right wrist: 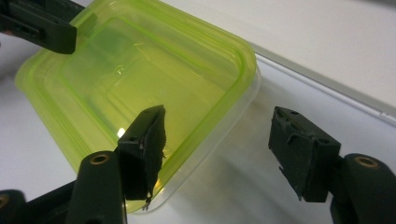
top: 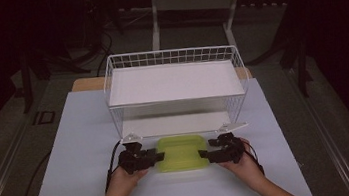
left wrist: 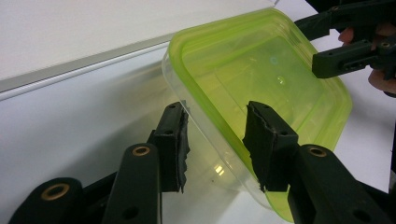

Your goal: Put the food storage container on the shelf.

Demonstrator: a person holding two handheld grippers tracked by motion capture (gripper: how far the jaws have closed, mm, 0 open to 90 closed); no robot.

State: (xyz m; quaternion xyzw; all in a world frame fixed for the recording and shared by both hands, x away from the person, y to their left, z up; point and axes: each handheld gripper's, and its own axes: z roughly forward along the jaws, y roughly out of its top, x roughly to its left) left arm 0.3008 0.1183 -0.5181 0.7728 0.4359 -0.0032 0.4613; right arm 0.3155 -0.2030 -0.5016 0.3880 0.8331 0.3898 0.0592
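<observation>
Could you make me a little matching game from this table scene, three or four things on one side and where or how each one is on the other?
Things:
1. green-lidded container
2. white wire rack
3. left gripper
4. right gripper

Descriptions:
A. stands at the back of the table, behind the box
B. jaws straddle the box's right edge
C. lies flat on the table between the two tools
D. jaws straddle the box's left edge

Pairs: 1-C, 2-A, 3-D, 4-B
</observation>
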